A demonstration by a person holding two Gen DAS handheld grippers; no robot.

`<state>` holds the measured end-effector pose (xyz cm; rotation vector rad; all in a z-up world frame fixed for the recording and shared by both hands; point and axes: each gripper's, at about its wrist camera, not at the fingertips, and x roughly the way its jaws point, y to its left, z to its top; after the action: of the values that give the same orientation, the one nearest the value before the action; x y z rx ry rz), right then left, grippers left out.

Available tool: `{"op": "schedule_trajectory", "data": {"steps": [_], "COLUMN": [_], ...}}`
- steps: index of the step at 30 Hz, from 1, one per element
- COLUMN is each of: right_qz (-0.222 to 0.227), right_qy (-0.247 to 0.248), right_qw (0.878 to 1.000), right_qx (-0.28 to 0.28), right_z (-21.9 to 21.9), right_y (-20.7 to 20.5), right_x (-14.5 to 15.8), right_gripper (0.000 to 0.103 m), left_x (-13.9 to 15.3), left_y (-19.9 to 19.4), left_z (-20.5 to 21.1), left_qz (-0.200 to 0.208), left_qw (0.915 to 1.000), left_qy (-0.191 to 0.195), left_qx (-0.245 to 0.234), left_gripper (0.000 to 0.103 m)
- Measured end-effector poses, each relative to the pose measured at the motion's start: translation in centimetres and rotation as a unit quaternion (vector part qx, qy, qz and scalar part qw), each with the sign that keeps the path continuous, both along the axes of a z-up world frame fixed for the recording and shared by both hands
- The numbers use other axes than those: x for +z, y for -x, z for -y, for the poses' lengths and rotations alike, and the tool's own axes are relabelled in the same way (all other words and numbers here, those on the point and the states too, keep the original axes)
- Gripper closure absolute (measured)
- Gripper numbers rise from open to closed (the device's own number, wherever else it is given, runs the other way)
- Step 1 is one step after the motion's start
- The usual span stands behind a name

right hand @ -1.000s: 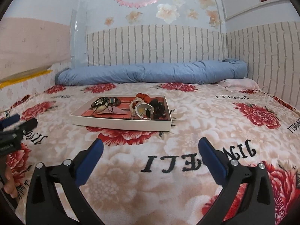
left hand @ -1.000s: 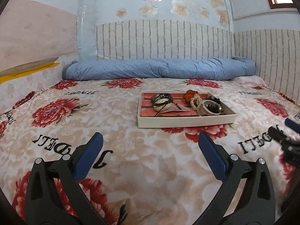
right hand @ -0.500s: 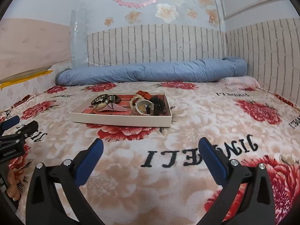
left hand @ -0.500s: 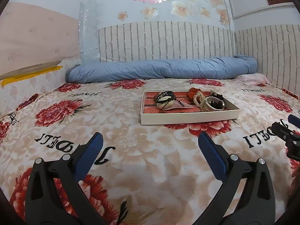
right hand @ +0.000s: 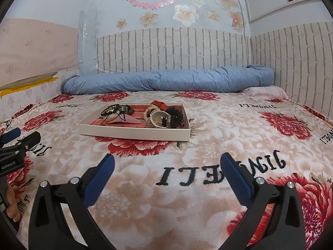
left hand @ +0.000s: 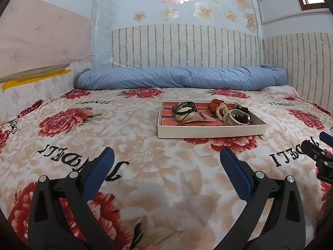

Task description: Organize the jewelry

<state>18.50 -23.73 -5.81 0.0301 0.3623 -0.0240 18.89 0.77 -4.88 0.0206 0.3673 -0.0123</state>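
Note:
A shallow cream tray (left hand: 210,132) (right hand: 133,134) with a red lining sits mid-bed on the floral blanket. It holds black cord bracelets (left hand: 185,106), a pale shell pendant (left hand: 184,116), an orange scrunchie (left hand: 215,104), a beaded bracelet (left hand: 221,110), a white bangle (left hand: 235,116) (right hand: 159,118) and black pieces (right hand: 175,113). My left gripper (left hand: 166,162) is open and empty, low over the blanket, short of the tray. My right gripper (right hand: 166,166) is open and empty, also short of the tray. Each gripper shows at the edge of the other's view (left hand: 318,154) (right hand: 16,141).
A rolled blue duvet (left hand: 179,80) lies along the brick-pattern headboard wall behind the tray. A pink pillow (left hand: 283,91) lies at the far right corner. A yellow-edged ledge (left hand: 35,79) runs along the left side. The floral blanket (left hand: 124,137) spreads around the tray.
Both views have tilted up and level, so the tray sits slightly lower and flatter in view. Both grippers stay open and empty; the tray's contents have not moved.

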Motion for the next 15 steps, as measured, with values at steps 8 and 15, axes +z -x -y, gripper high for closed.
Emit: {"op": "schedule_trajectory", "data": {"steps": [8, 15], "right_qz": [0.000, 0.002], "right_qy": [0.001, 0.002], "right_qw": [1.000, 1.000], "right_qx": [0.000, 0.000], "right_z": [-0.04, -0.06], "right_y": [0.00, 0.04], "right_x": [-0.03, 0.08], "right_gripper": [0.004, 0.004], "left_x": [0.09, 0.13], "left_y": [0.11, 0.34], "left_z": [0.23, 0.65], "left_qz": [0.002, 0.007], "left_qw": [1.0000, 0.9997], "left_qy": [-0.009, -0.021], "left_qx": [0.002, 0.003], "left_gripper": [0.005, 0.005]}}
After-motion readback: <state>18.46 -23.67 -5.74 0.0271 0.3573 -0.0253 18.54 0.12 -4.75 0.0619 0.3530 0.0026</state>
